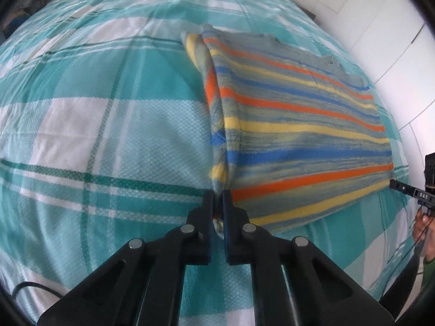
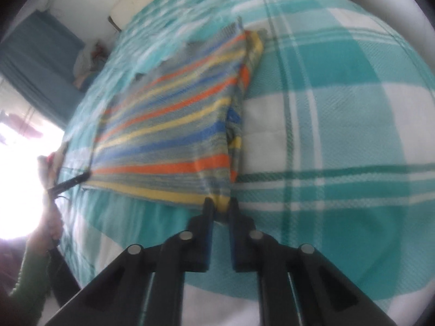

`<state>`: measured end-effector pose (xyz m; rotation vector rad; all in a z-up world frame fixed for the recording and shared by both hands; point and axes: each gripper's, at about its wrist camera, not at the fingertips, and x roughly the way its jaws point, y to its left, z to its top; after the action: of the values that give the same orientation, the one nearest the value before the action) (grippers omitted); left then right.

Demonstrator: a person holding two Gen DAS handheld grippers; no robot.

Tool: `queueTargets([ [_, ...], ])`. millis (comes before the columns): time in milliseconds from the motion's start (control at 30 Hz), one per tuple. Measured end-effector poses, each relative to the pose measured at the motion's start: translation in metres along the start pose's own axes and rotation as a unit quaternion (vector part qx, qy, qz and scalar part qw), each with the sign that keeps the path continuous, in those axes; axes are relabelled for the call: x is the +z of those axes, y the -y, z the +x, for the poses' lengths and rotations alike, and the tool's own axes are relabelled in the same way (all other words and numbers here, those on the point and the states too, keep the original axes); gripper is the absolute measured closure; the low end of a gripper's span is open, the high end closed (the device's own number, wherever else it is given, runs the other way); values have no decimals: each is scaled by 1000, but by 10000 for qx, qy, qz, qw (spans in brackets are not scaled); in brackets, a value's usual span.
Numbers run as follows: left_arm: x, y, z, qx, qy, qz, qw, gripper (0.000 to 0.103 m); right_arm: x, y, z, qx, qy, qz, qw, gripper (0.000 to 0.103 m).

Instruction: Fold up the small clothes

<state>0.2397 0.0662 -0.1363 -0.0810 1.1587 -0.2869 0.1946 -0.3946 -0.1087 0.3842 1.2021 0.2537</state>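
A small striped shirt [image 1: 299, 114], with orange, yellow, blue and grey bands, lies on the bed. It also shows in the right wrist view [image 2: 174, 135]. My left gripper [image 1: 217, 194] is shut on the shirt's near left corner, where the cloth bunches into a fold. My right gripper [image 2: 220, 203] is shut on the near right corner at its yellow band. The right gripper's tip shows at the far right of the left wrist view [image 1: 402, 187], and the left gripper's tip shows in the right wrist view [image 2: 73, 180]. Both views are blurred by motion.
The bed is covered by a teal and white plaid blanket [image 1: 95, 135]. A white wardrobe [image 1: 380, 13] stands beyond the bed's right side. A teal curtain [image 2: 35, 62] and a bright window [image 2: 16, 190] lie to the left. A black cable [image 1: 32, 288] lies near the bed's front edge.
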Motion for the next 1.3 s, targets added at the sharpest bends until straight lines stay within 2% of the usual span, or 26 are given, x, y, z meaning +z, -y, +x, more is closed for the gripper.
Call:
queueTargets([
  [67, -5, 13, 0, 342, 173, 341, 9987, 97, 0, 5, 4, 25, 143, 52, 9999, 96],
  [133, -9, 16, -6, 509, 291, 402, 9975, 88, -4, 9, -2, 76, 233, 116, 9996, 96],
  [167, -11, 15, -11, 581, 327, 352, 9972, 79, -8, 10, -7, 75, 293, 82, 9995, 95],
  [233, -18, 13, -25, 888, 381, 160, 9952, 27, -15, 8, -16, -27, 392, 9, 9992, 90],
  [333, -35, 19, -56, 986, 810, 138, 9917, 14, -31, -8, -34, -380, 682, -167, 9968, 71],
  [400, -48, 28, -72, 1053, 1037, 190, 9888, 7, -47, -18, -45, -545, 910, -354, 9937, 43],
  [467, -59, 38, -82, 1082, 1194, 221, 9867, 7, -61, -27, -52, -711, 1066, -502, 9905, 39],
  [733, -64, 73, -92, 1201, 1393, 519, 9816, 7, -80, -38, -64, -767, 1121, -606, 9889, 39],
  [933, -66, 94, -98, 1283, 1518, 761, 9771, 7, -77, -40, -65, -787, 1158, -617, 9882, 39],
  [1167, -56, 124, -86, 1272, 1517, 1040, 9747, 7, -71, -35, -62, -664, 1181, -580, 9891, 39],
  [1300, -51, 157, -72, 1030, 1465, 1413, 9736, 7, -58, -29, -60, -561, 1170, -547, 9900, 39],
])
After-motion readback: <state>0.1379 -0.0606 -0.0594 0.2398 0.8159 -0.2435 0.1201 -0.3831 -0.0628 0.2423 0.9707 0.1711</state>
